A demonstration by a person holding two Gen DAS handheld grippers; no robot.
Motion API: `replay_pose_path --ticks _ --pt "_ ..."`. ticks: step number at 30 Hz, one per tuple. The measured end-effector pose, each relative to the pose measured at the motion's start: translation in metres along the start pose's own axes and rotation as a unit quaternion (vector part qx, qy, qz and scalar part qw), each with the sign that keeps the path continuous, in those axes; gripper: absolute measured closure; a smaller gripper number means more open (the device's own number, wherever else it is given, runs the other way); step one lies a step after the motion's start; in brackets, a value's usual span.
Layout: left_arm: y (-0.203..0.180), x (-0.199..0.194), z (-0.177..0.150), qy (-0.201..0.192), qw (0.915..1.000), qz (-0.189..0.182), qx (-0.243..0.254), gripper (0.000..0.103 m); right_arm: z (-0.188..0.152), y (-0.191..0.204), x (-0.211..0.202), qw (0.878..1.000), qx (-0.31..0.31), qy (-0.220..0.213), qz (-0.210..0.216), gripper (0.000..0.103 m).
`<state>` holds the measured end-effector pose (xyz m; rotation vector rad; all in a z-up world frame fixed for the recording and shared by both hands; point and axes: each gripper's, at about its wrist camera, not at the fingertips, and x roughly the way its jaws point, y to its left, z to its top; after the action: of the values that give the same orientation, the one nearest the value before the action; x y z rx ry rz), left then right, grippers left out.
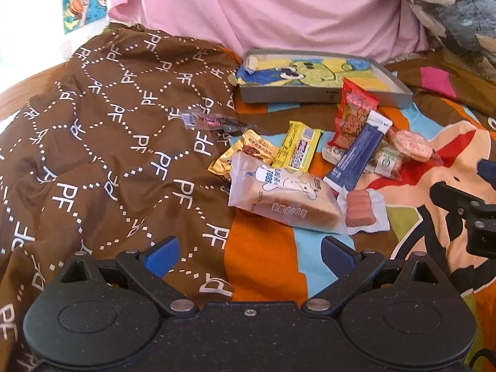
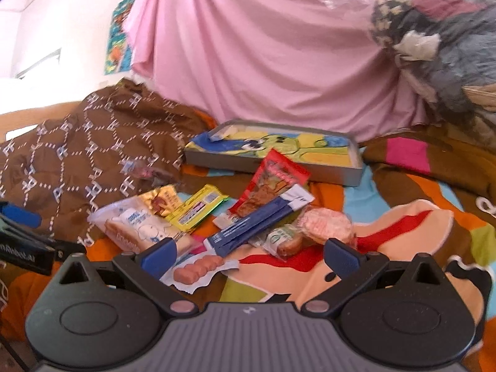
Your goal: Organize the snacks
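Observation:
Several snack packs lie in a heap on a colourful bedspread: a toast bag (image 1: 285, 195) (image 2: 145, 228), a pink wafer pack (image 1: 359, 212) (image 2: 198, 269), a blue stick pack (image 1: 356, 155) (image 2: 260, 220), a yellow bar (image 1: 297, 148) (image 2: 195, 209), a gold pack (image 1: 245, 153), a red pack (image 1: 353, 114) (image 2: 272, 183) and a clear bag of round cakes (image 1: 409, 145) (image 2: 325, 226). Behind them sits a shallow grey box (image 1: 310, 96) (image 2: 279, 167) with a cartoon lining. My left gripper (image 1: 248, 254) is open, short of the toast. My right gripper (image 2: 251, 257) is open near the wafer pack.
A brown patterned cloth (image 1: 108, 130) (image 2: 93, 136) covers the left side, with a small clear wrapper (image 1: 214, 122) on it. A pink sheet (image 1: 279, 9) hangs behind. A bundle of dark fabric (image 2: 440, 40) sits at the right. The right gripper's body (image 1: 465, 214) shows in the left view.

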<state>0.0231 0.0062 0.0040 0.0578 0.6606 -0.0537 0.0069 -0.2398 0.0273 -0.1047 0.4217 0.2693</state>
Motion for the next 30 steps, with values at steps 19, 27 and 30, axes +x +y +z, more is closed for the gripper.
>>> replay_pose_path --ticks 19,27,30 --pt "-0.003 0.049 0.061 -0.029 0.9586 -0.141 0.246 0.006 0.007 0.000 0.076 0.966 -0.108 0.097 0.215 0.000" --pt "-0.011 0.094 0.074 0.000 0.9199 -0.199 0.338 0.006 0.011 -0.003 0.119 0.950 -0.131 0.134 0.248 0.000" --pt "-0.017 0.113 0.080 0.040 0.9009 -0.240 0.359 0.006 0.011 -0.005 0.135 0.943 -0.126 0.152 0.269 0.000"
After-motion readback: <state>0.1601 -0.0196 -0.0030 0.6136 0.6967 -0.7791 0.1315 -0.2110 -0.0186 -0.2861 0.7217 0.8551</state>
